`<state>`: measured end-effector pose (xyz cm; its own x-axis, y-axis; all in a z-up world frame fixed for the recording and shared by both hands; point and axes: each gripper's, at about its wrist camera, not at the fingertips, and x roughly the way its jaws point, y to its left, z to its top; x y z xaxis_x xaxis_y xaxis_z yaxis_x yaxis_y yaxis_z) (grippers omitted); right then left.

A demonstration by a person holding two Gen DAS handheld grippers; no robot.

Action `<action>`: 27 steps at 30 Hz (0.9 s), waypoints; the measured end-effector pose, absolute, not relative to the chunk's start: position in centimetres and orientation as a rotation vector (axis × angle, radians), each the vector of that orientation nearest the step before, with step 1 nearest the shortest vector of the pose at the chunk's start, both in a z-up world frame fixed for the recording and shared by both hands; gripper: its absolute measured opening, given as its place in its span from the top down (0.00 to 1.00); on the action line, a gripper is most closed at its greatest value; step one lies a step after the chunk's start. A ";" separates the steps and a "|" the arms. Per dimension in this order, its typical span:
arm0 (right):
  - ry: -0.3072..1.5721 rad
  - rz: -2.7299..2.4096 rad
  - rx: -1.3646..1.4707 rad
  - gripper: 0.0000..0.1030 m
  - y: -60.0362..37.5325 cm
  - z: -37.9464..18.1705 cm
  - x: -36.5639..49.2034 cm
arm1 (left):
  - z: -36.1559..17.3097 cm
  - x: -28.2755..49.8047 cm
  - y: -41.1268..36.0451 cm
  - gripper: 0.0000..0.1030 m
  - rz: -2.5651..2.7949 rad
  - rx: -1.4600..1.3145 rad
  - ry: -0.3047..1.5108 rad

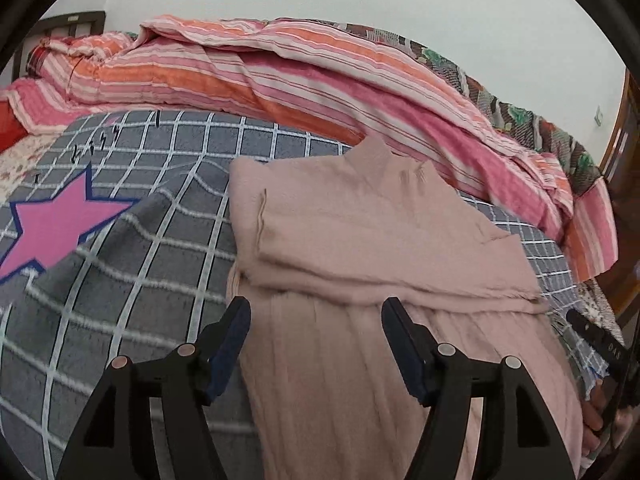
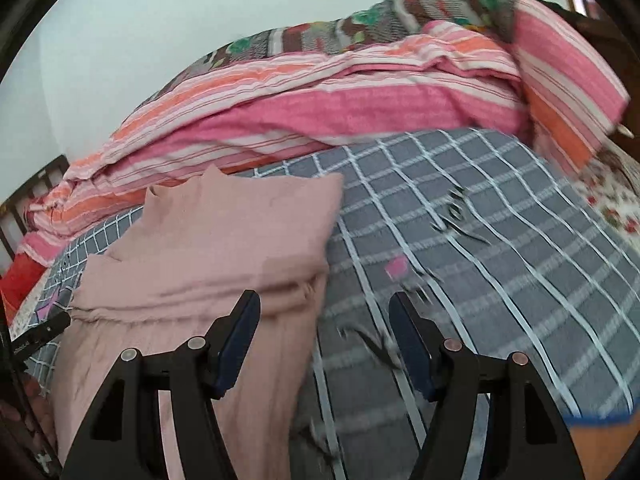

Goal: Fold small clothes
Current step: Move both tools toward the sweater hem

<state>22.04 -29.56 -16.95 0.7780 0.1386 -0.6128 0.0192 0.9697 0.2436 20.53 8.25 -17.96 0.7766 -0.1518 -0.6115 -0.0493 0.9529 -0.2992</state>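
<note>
Both claws gape with nothing held, the left gripper (image 1: 316, 336) over the pale pink ribbed knit top (image 1: 372, 236) lying part-folded on the grey checked bedsheet (image 1: 168, 240), the right gripper (image 2: 325, 332) poised at its edge, seemingly lining up another fold

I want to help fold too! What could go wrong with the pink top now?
1. Both grippers, left and right, are open and hold nothing, so the folded sleeves on the top might slip apart.
2. The right gripper sits half over the checked blanket; closing there might grab blanket along with the top.
3. The blanket is rumpled, so the next fold may wrinkle.
</note>
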 end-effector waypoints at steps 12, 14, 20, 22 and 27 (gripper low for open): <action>0.774 0.223 0.203 0.62 -26.6 -18.3 15.4 | -20.1 14.0 10.7 0.39 -0.150 -0.444 0.686; 0.795 0.246 0.180 0.63 -25.8 -18.5 14.9 | -20.3 12.8 10.7 0.40 -0.185 -0.445 0.685; 0.817 0.271 0.223 0.63 -26.0 -18.7 14.9 | -20.7 12.6 10.4 0.44 -0.296 -0.519 0.708; 0.835 0.279 0.259 0.63 -26.4 -18.8 15.7 | -20.8 13.4 10.2 0.46 -0.307 -0.535 0.716; 0.857 0.286 0.302 0.63 -26.3 -18.9 17.7 | -21.1 15.3 9.7 0.50 -0.316 -0.603 0.722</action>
